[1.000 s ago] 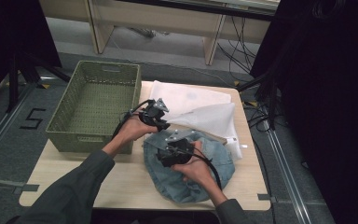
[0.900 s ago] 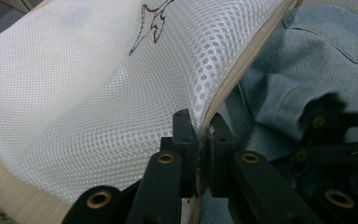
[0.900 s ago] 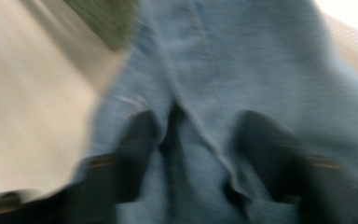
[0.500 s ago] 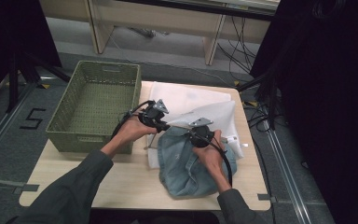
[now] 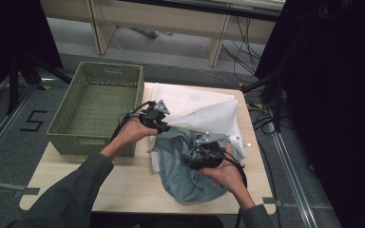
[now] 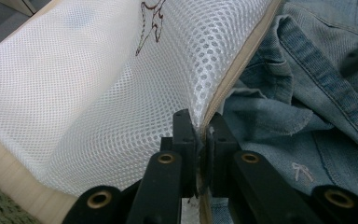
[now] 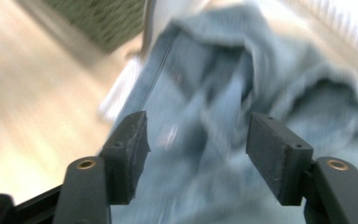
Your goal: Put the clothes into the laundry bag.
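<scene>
At the left of the tabletop [image 5: 123, 183] stands a green woven basket [image 5: 95, 107], its long side just beside the person's left hand. The left claw [image 5: 164, 124] is clenched on the zippered rim of a white mesh laundry bag [image 5: 204, 116]; in the left gripper view the two black jaws pinch the mesh and its beige zip band [image 6: 228, 77] together, with the bag's white netting spreading up and to the left and denim lying to the right of the pinch. The blue denim garment [image 5: 190, 173] lies crumpled on the tabletop in front of the bag's mouth, partly on the white mesh, reaching toward the near edge. The right claw [image 5: 197, 154] hovers just over the upper part of the denim, its jaws released and just opened wide; in the right gripper view the pads [image 7: 133, 140] stand apart with blurred denim folds beyond them and nothing clamped. The tabletop is pale wood. Around it are grey floor, a pale desk frame behind, trailing cables and dark curtains at the right.
</scene>
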### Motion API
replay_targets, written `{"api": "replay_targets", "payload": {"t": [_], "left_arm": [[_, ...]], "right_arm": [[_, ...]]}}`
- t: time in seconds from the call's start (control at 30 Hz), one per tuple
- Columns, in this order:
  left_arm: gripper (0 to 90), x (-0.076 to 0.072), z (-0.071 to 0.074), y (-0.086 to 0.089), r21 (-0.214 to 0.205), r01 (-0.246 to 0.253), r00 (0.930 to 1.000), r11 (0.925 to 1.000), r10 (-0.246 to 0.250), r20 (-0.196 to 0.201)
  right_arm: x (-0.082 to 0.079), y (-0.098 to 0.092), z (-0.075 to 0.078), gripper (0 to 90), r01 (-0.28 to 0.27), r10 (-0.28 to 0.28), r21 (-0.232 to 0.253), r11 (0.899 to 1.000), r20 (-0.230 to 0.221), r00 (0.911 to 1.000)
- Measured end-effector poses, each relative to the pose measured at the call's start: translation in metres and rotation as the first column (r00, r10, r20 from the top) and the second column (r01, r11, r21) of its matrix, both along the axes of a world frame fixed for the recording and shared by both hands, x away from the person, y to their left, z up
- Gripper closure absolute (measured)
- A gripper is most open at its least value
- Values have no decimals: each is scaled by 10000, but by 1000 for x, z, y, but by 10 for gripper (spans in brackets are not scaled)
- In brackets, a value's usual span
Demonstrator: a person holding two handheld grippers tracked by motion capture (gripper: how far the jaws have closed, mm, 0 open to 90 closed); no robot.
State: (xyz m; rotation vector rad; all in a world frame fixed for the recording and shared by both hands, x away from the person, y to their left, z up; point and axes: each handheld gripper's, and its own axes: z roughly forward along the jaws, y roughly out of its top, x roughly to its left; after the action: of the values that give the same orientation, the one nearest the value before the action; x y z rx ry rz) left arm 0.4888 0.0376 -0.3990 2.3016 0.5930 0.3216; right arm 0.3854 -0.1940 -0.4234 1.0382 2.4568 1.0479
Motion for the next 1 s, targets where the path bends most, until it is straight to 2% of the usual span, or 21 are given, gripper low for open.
{"api": "replay_targets", "payload": {"t": [0.03, 0.07, 0.13, 0.17, 0.23, 0.3, 0.37, 0.43, 0.47, 0.53, 0.57, 0.67, 0.7, 0.77, 0.8, 0.83, 0.87, 0.9, 0.93, 0.97, 1.0], "left_arm": [[841, 0, 0, 0, 0, 0, 10000, 10000, 0, 0], [841, 0, 0, -1, -35, -21, 10000, 10000, 21, 9], [841, 0, -1, -2, 18, 26, 10000, 10000, -26, 16], [841, 1, -1, -4, 75, 16, 10000, 10000, -16, -19], [840, 1, -2, -6, 32, 0, 10000, 10000, 0, -8], [839, 0, -2, -7, 28, 3, 10000, 10000, -3, -23], [839, 1, -2, -7, 75, 54, 10000, 10000, -54, -15], [839, 1, -3, -7, 35, -17, 10000, 10000, 18, -68], [839, 2, -3, -7, 56, 47, 10000, 10000, -47, -27], [839, 2, -2, -7, 121, 90, 10000, 9999, -90, -20], [839, 2, -2, -7, 128, 104, 9999, 9999, -104, -13], [839, 1, -3, -9, 78, 77, 10000, 9999, -77, -26], [839, 1, -4, -9, 84, 95, 10000, 9999, -95, -17], [839, 0, -5, -11, 10, 50, 10000, 10000, -50, -43], [839, 0, -5, -11, 24, 62, 10000, 10000, -62, -37], [839, -1, -5, -12, 27, 120, 9999, 9999, -120, 12], [839, -1, -5, -12, 215, 259, 9997, 9994, -259, -33], [838, -2, -6, -13, 130, 218, 9998, 9997, -218, 7], [838, -3, -6, -15, 85, 219, 9998, 9997, -218, -40], [838, -3, -6, -14, 280, 368, 9993, 9989, -368, -20], [839, -5, -7, -16, 100, 282, 9996, 9996, -282, -71]], "right_arm": [[-8, -5, -2, 384, -121, 115, -189, 9997, -270, 9996], [-16, -8, -7, 383, -103, 105, 62, 9999, -323, 9994], [-22, -12, -12, 381, -199, 200, 34, 9998, -263, 9995], [-35, -18, -21, 372, -367, 378, 168, 9992, -727, 9966], [-43, -20, -29, 367, -455, 448, -50, 9990, -920, 9948], [-46, -19, -32, 362, -352, 358, 80, 9993, -927, 9951], [-51, -19, -39, 344, -568, 556, -89, 9983, -1017, 9933], [-56, -17, -44, 330, -644, 591, -329, 9974, -1420, 9881], [-58, -12, -55, 305, -790, 716, -502, 9956, -1345, 9883], [-59, -11, -58, 298, -855, 784, -469, 9952, -1378, 9874], [-63, -6, -59, 274, -804, 634, -675, 9945, -2236, 9726], [-63, -2, -65, 255, -946, 735, -875, 9917, -2195, 9728], [-60, 1, -72, 250, -1205, 1013, -1117, 9864, -1637, 9813], [-62, 7, -71, 263, -1035, 775, -1326, 9858, -1883, 9790], [-61, 9, -73, 292, -872, 629, -1517, 9846, -1584, 9854], [-60, 9, -72, 315, -912, 609, -1871, 9781, -1616, 9850], [-60, 11, -71, 354, -798, 466, -1823, 9800, -1794, 9827], [-58, 12, -71, 482, -832, 563, -1936, 9775, -1406, 9885], [-54, 13, -73, 675, -663, 503, -1677, 9836, -983, 9939], [-54, 13, -73, 675, -663, 503, -1677, 9836, -983, 9939], [-50, 13, -70, 782, -956, 749, -2135, 9723, -1031, 9918]]}}
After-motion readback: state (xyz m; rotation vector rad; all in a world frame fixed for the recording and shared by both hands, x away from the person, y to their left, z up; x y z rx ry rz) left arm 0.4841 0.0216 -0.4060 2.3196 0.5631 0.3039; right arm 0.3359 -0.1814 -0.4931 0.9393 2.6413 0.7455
